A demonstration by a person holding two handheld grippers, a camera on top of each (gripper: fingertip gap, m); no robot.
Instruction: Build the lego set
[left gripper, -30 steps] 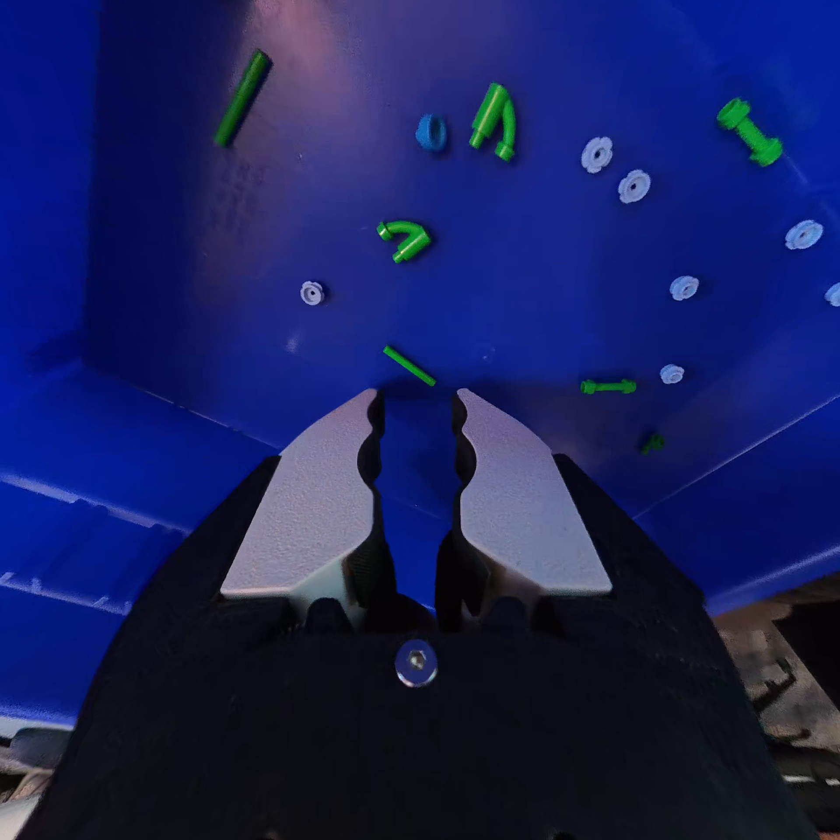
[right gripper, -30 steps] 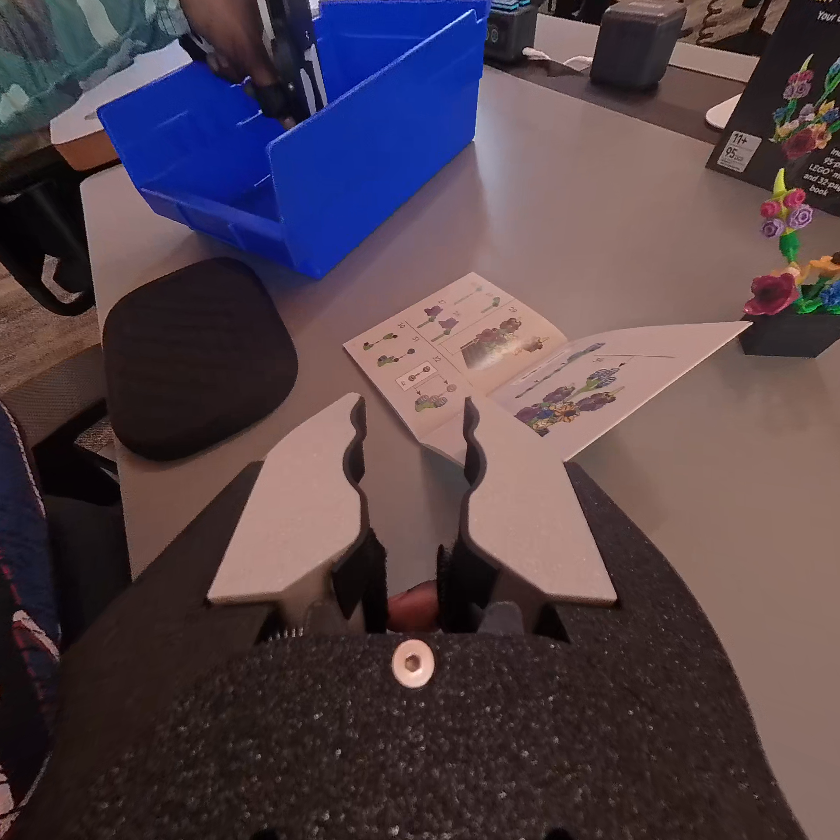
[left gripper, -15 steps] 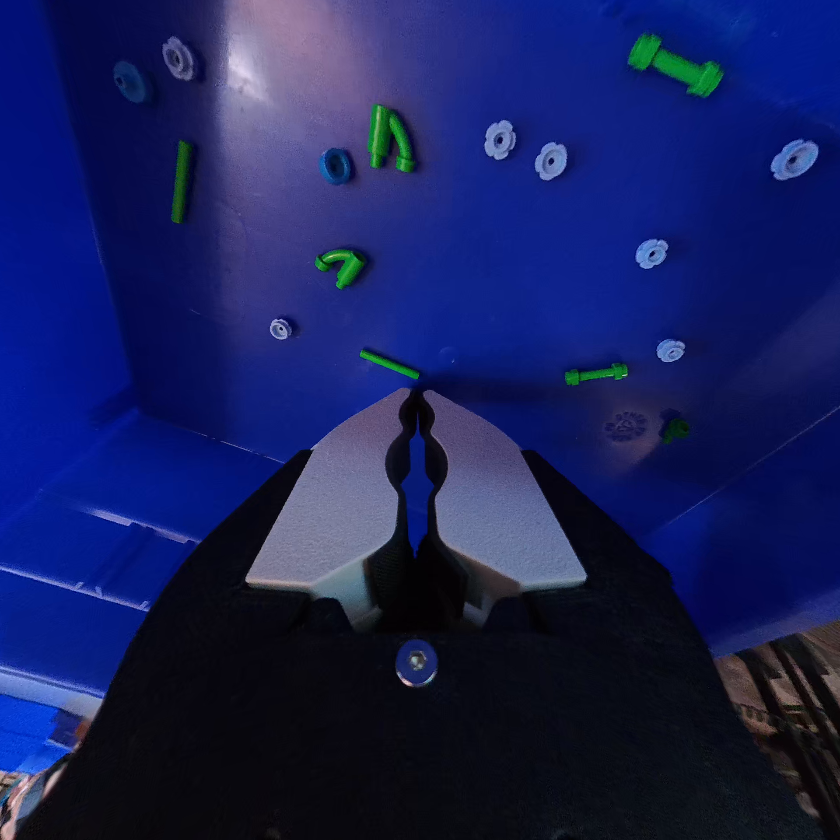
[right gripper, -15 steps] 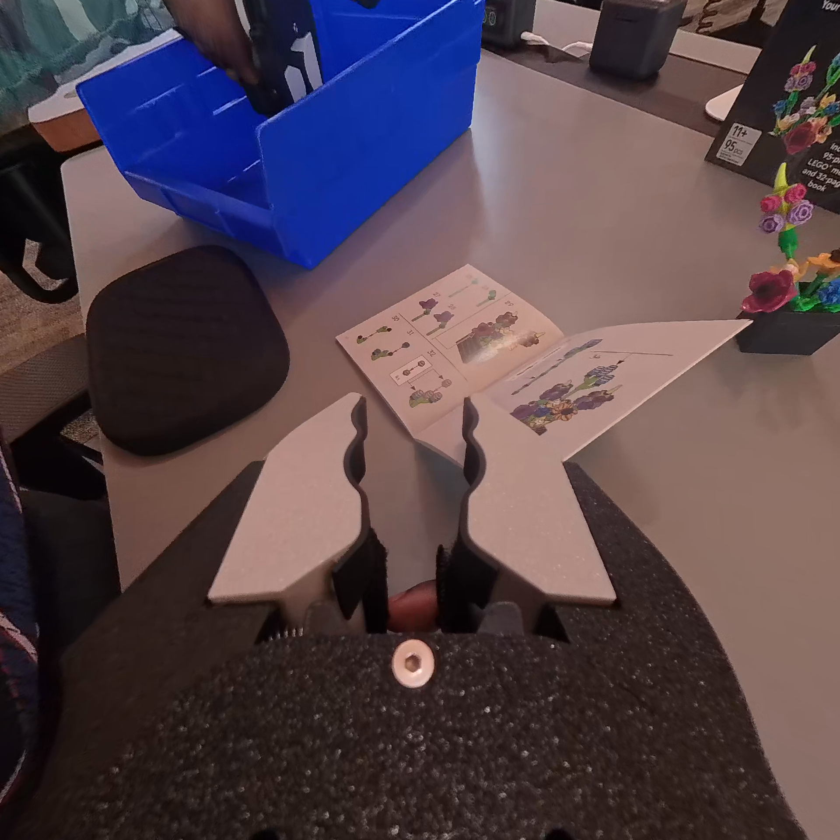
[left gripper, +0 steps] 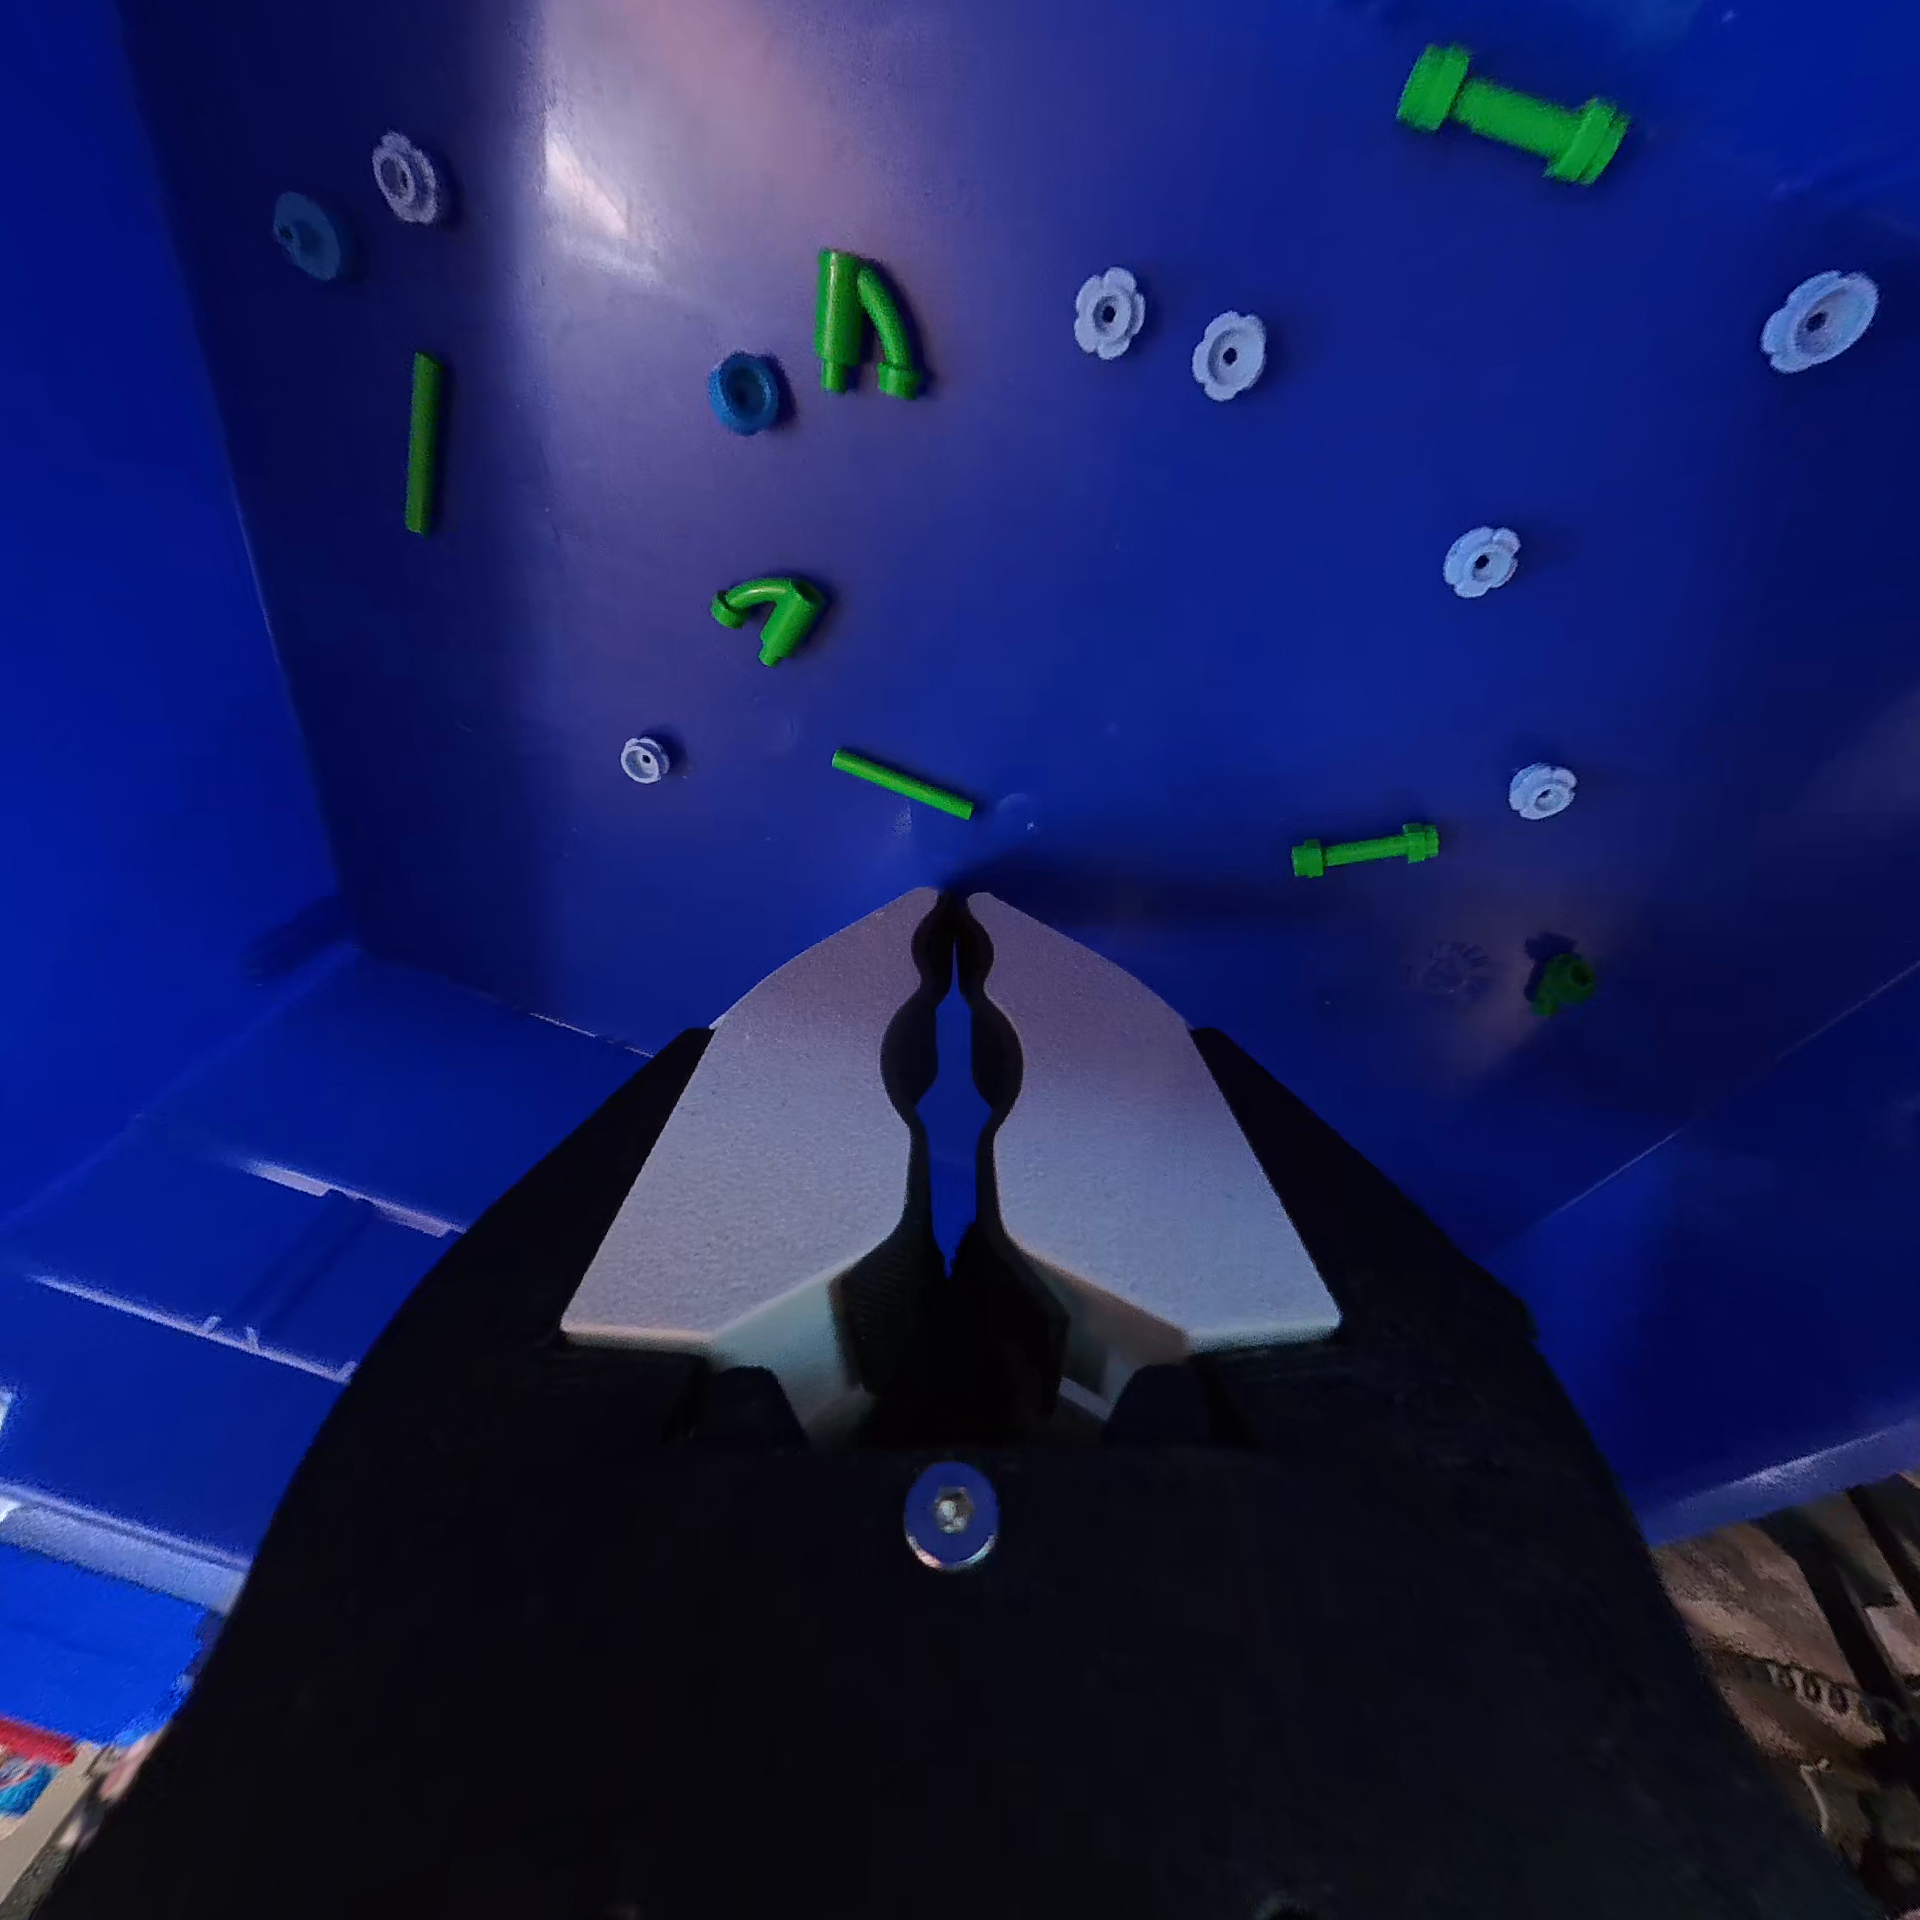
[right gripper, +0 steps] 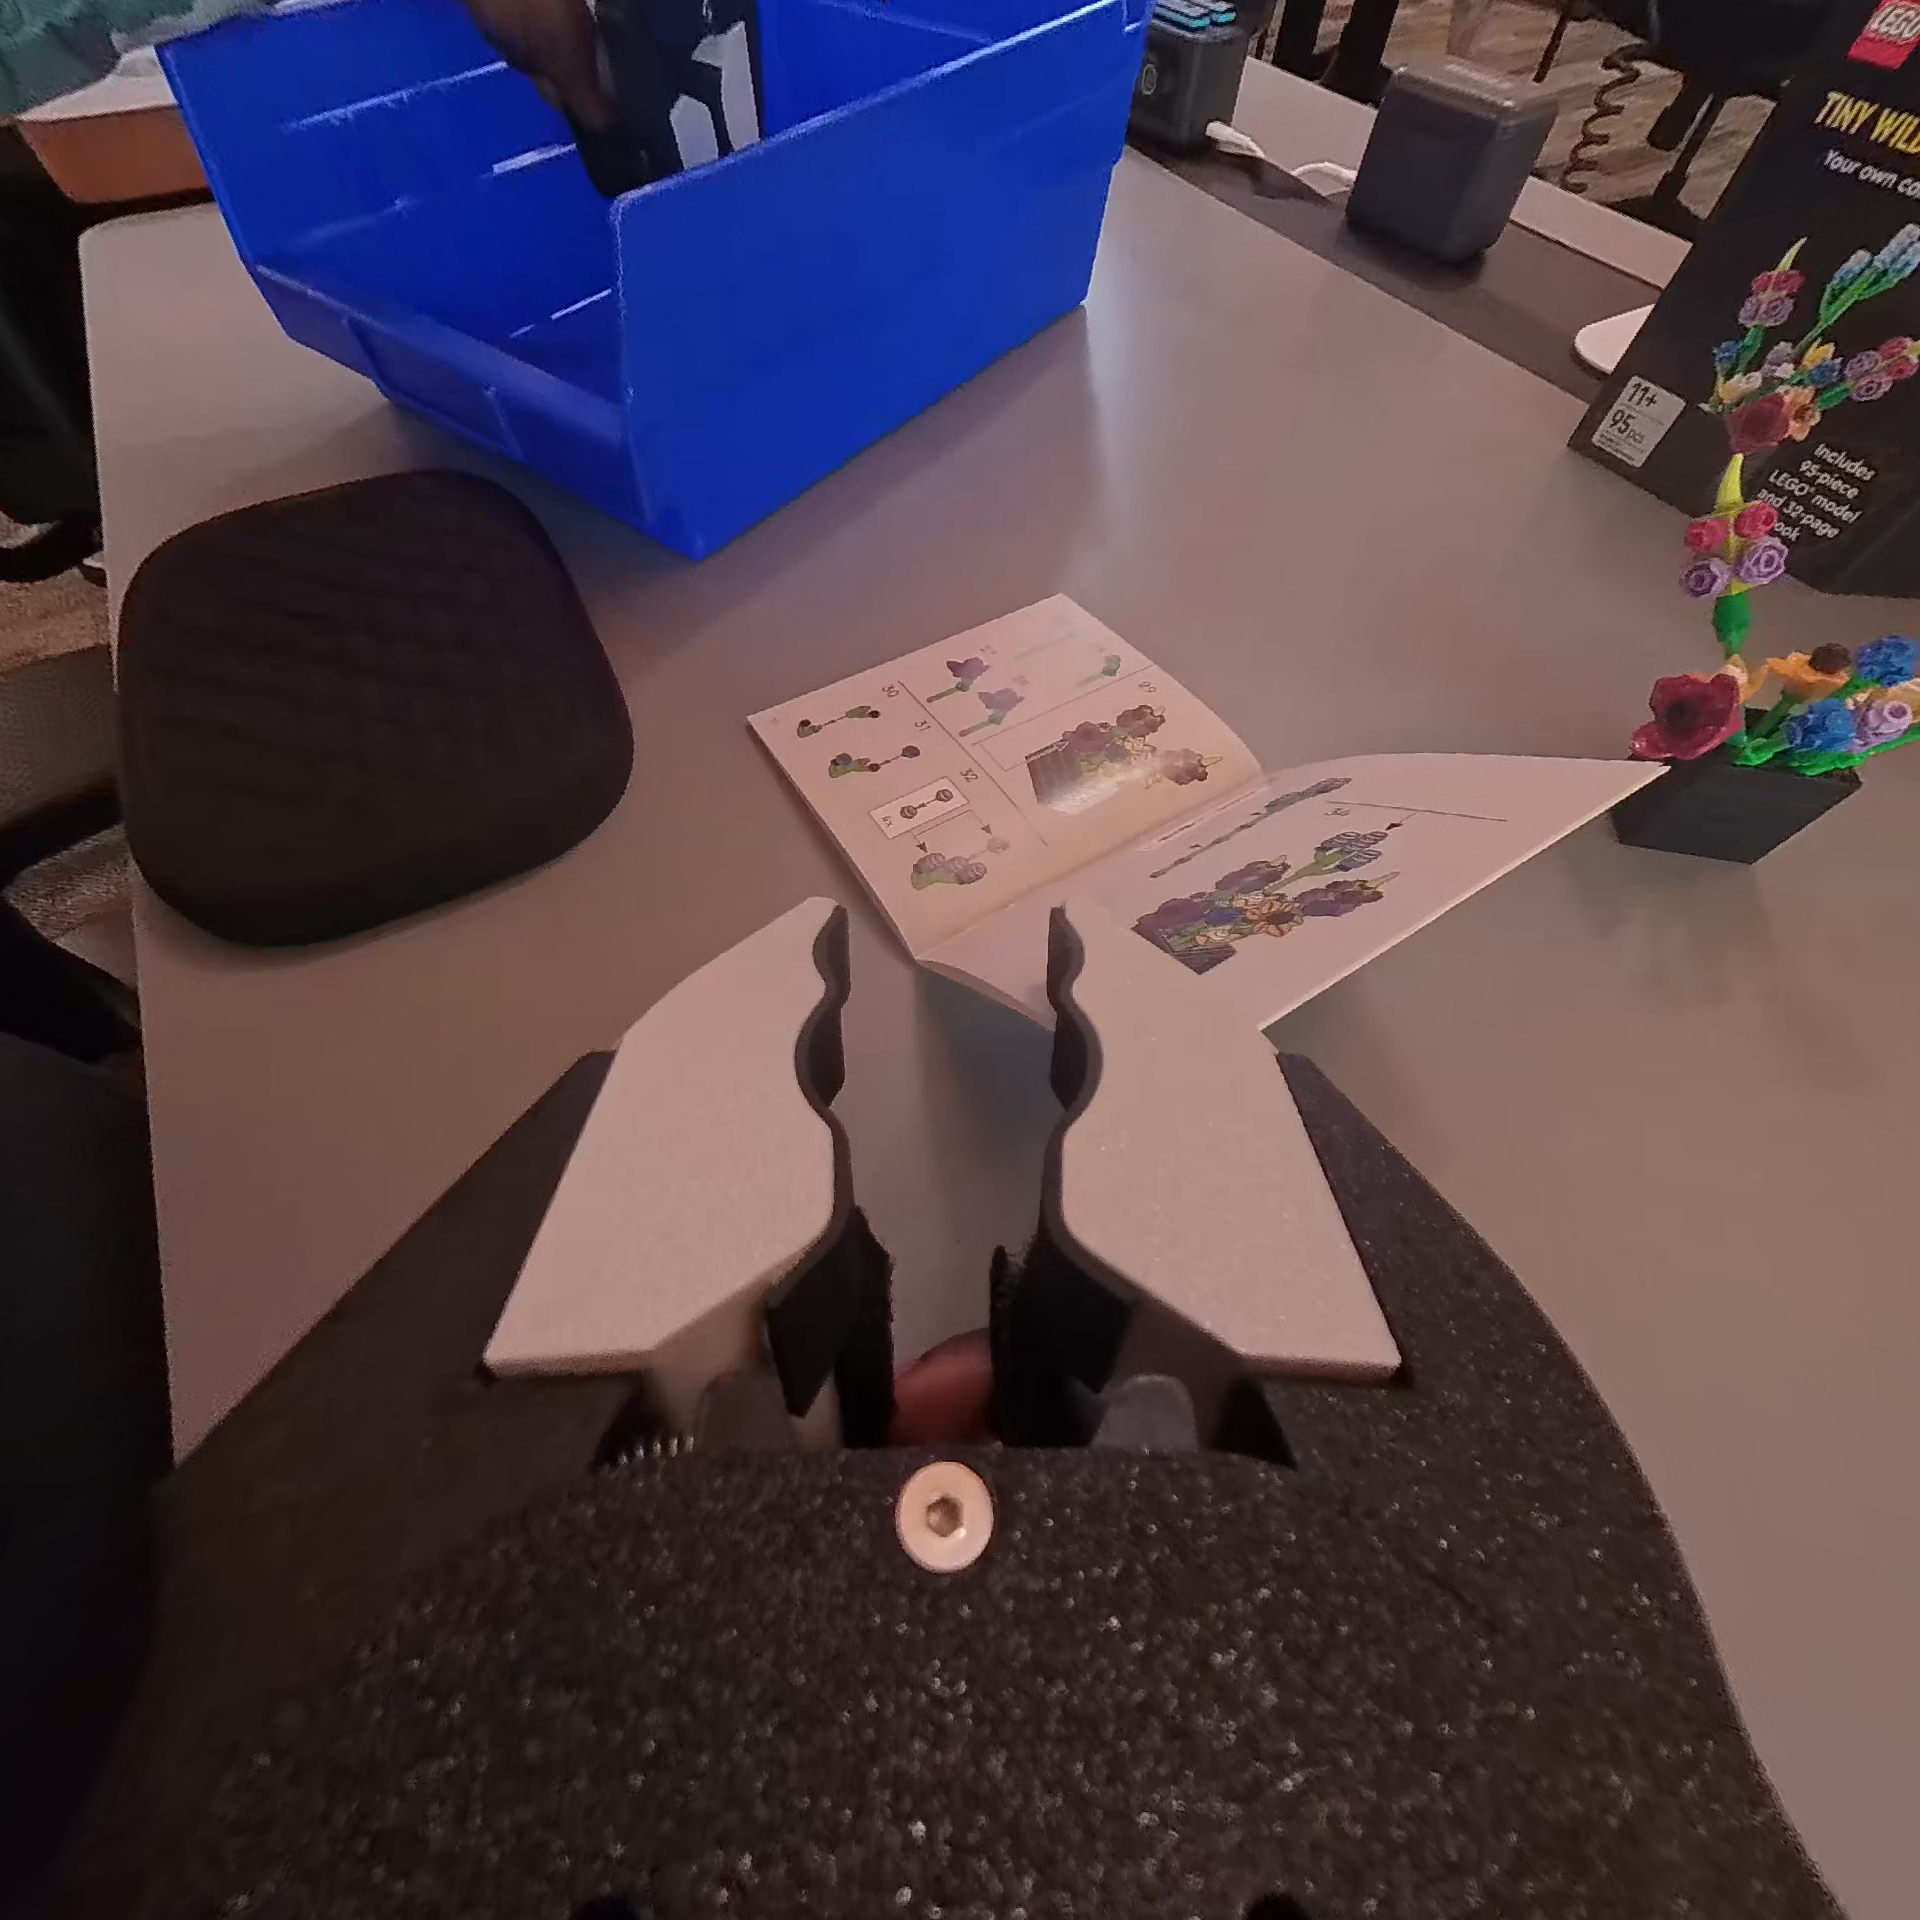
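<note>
My left gripper [left gripper: 950,902] is inside the blue bin [left gripper: 1143,644], low over its floor, with its jaws shut tip to tip and nothing visible between them. A thin green rod [left gripper: 902,798] lies on the floor just beyond the tips, apart from them. Scattered around it are a curved green stem [left gripper: 771,613], a forked green stem [left gripper: 860,324], a green axle [left gripper: 1364,852], a thick green connector [left gripper: 1512,114], a blue round piece [left gripper: 744,393] and several pale flower pieces [left gripper: 1109,312]. My right gripper [right gripper: 948,925] is open and empty above the open instruction booklet [right gripper: 1039,769].
In the right wrist view the bin [right gripper: 831,312] stands at the back left of the grey table [right gripper: 1351,499], with the left gripper [right gripper: 665,94] inside. A black pad [right gripper: 353,707] lies left. A built flower model [right gripper: 1766,727] and the set's box [right gripper: 1818,312] stand right. Some 40 cm of space lies between my two pairs of fingers. The curved green stem [left gripper: 771,613] lies some 5 cm from my left tips, 35 cm from my right tips. About 6 cm separates my left fingertips from the green axle [left gripper: 1364,852]. About 8 cm separates my left fingertips from the blue round piece [left gripper: 744,393].
My left gripper has gone from open to shut, and the thin green rod still lies on the bin floor. The right gripper has stayed open with only a slight shift of view.
</note>
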